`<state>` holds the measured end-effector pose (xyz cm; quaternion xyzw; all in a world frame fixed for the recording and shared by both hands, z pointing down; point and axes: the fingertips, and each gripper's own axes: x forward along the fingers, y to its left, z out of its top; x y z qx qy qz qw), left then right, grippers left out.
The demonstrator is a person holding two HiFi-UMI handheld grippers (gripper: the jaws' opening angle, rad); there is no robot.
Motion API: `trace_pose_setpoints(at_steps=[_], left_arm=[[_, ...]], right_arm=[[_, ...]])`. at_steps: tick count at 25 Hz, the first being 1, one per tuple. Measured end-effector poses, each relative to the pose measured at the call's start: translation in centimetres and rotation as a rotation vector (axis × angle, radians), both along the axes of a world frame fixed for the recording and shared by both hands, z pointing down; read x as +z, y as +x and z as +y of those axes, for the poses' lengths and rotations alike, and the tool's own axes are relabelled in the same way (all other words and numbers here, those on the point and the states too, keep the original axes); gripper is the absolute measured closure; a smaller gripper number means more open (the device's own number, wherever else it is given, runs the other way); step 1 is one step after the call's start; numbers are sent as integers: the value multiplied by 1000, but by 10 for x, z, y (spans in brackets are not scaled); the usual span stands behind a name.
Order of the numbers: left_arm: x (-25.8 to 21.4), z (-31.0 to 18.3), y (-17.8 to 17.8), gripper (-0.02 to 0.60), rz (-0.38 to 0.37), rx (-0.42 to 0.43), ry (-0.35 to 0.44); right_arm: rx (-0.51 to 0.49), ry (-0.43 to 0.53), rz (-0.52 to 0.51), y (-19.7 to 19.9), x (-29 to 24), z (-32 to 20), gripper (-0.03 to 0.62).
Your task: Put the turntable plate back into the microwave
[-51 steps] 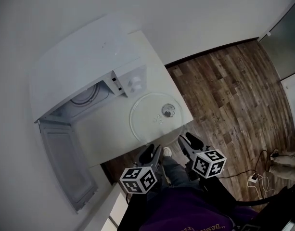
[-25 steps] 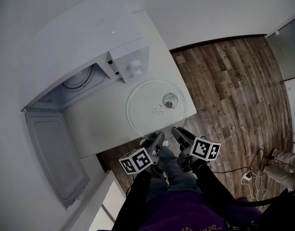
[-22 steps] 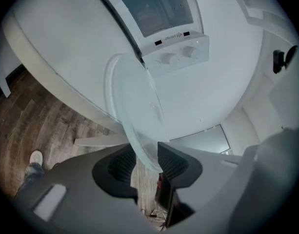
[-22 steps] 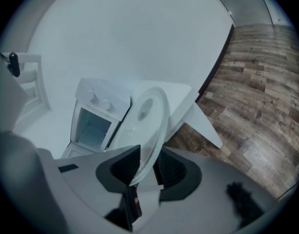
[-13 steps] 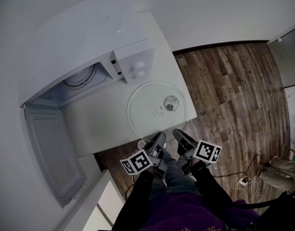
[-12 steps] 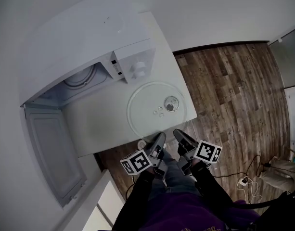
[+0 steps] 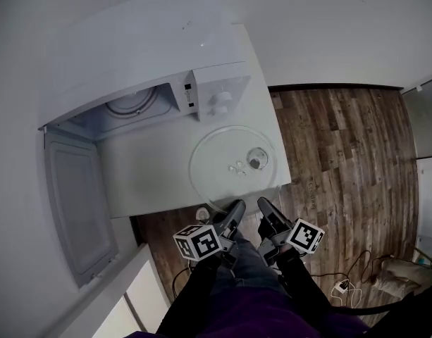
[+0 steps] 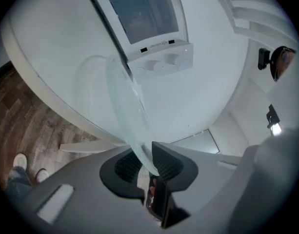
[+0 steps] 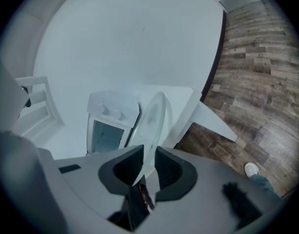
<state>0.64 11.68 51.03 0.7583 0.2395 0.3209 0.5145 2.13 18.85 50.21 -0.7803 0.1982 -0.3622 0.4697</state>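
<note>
The clear glass turntable plate [image 7: 226, 162] lies on the white table [image 7: 142, 182] in front of the microwave [image 7: 131, 48], whose door [image 7: 71, 210] hangs open at the left. Inside the cavity a roller ring [image 7: 134, 104] shows. My left gripper [image 7: 235, 206] is shut on the plate's near rim. My right gripper [image 7: 263, 204] grips the same rim just to its right, its jaws still closing on the glass. In the left gripper view the plate [image 8: 122, 91] runs edge-on out of the left gripper [image 8: 149, 162]. The right gripper view shows the plate [image 9: 153, 113] between the pads of the right gripper [image 9: 148, 167].
The microwave's control panel with two knobs [image 7: 219, 101] stands right behind the plate. A small round part [image 7: 256, 158] shows at the plate's right side. The table's right edge drops to a wooden floor [image 7: 342, 174]. The person's legs and a shoe [image 7: 201, 213] are below the table edge.
Both grippers have come up to the plate's near rim and closed on it. The head view has shifted, so the microwave and plate sit further right in the picture.
</note>
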Motion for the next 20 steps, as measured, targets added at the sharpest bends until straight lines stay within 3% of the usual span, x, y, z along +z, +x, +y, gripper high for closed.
trace_pose_setpoints(at_steps=[11,20], left_arm=[[-20,-17,-2,505,23,-146,-90],[-39,-55,-23,505,58,-309,-51]], right_arm=[[-89,17,95,10,-31,-20,520],[-250,63,110,1,-49,-62,519]])
